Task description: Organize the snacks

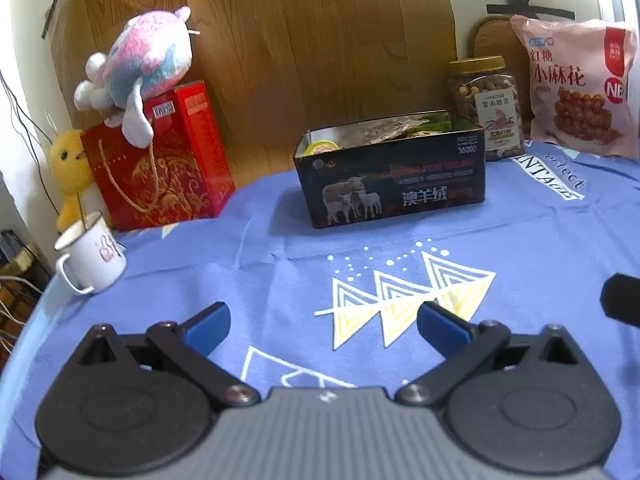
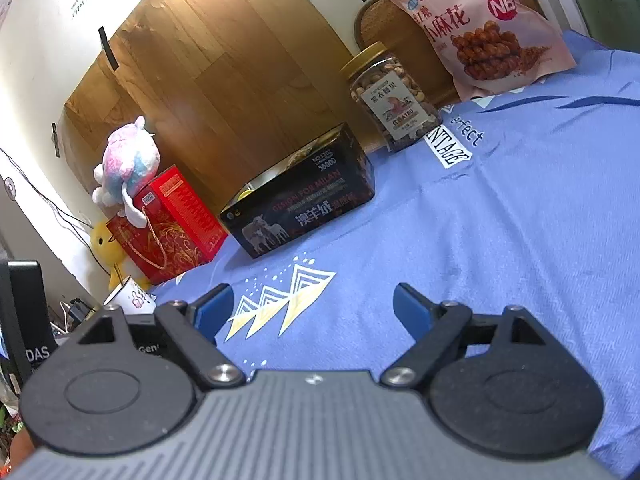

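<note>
A black open box point(image 1: 394, 184) with sheep on its side stands at the back of the blue cloth and holds several snack packets point(image 1: 384, 128). It also shows in the right wrist view point(image 2: 304, 204). A clear jar of nuts point(image 1: 486, 108) point(image 2: 388, 100) stands to its right. A pink snack bag point(image 1: 580, 84) point(image 2: 476, 28) leans at the far right. My left gripper point(image 1: 324, 324) is open and empty above the cloth, well in front of the box. My right gripper point(image 2: 312, 308) is open and empty, also short of the box.
A red gift box point(image 1: 160, 160) point(image 2: 168, 224) with a plush toy point(image 1: 144, 64) on top stands at the back left, a yellow plush point(image 1: 70, 172) beside it. A white mug point(image 1: 90, 256) sits near the left table edge. A wooden panel point(image 1: 300, 40) backs the table.
</note>
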{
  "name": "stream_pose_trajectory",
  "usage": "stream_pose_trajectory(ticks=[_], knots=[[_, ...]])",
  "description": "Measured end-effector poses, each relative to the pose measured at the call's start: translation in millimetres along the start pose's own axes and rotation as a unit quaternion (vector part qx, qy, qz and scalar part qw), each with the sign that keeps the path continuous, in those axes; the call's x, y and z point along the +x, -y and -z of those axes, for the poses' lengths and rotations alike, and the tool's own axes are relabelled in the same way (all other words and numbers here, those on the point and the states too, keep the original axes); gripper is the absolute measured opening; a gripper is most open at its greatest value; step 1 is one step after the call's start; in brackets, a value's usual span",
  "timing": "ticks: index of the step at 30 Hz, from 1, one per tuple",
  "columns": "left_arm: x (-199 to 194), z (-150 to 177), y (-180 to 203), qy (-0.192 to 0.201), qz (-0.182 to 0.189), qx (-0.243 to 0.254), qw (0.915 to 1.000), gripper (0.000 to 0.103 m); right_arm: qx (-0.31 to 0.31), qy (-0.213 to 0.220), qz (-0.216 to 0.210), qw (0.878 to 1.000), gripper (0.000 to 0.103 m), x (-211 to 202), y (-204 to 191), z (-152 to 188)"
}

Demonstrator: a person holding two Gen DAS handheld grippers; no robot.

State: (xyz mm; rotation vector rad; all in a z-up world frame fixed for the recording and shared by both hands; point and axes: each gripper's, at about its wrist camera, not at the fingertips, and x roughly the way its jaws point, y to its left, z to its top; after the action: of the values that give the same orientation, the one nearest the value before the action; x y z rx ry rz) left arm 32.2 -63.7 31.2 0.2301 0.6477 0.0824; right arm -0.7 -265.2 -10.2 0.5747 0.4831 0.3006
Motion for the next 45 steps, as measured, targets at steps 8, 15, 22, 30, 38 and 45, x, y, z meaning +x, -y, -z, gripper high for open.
stream_pose_trajectory(ticks=[8, 15, 22, 30, 38, 45], knots=[[0.9, -0.1, 0.1, 0.012, -0.022, 0.014, 0.9996, 0.103, 0.012, -0.001, 0.001, 1.0, 0.089, -0.4, 4.5, 0.7], [2.0, 0.0, -2.4, 0.014, -0.036, 0.02, 0.999, 0.103, 0.012, -0.004, 0.001, 1.0, 0.089, 0.9, 4.3, 0.6], [1.9, -1.2, -3.6, 0.023, -0.054, 0.029, 0.9979, 0.103, 0.009, -0.007, -0.004, 1.0, 0.089, 1.2, 3.3, -0.5], [3.9, -3.3, -6.7, 0.032, -0.065, 0.034, 0.9968, 0.103, 0.002, -0.008, -0.006, 1.0, 0.089, 1.8, -0.1, -1.5], [4.5, -3.0, -6.1, 0.043, -0.079, 0.05, 0.9947, 0.103, 0.002, -0.006, -0.004, 1.0, 0.089, 2.2, -0.5, -1.9], [6.6, -3.5, -7.3, 0.049, -0.088, 0.055, 0.9935, 0.103, 0.003, -0.008, -0.004, 1.0, 0.089, 3.3, 0.7, -2.0]])
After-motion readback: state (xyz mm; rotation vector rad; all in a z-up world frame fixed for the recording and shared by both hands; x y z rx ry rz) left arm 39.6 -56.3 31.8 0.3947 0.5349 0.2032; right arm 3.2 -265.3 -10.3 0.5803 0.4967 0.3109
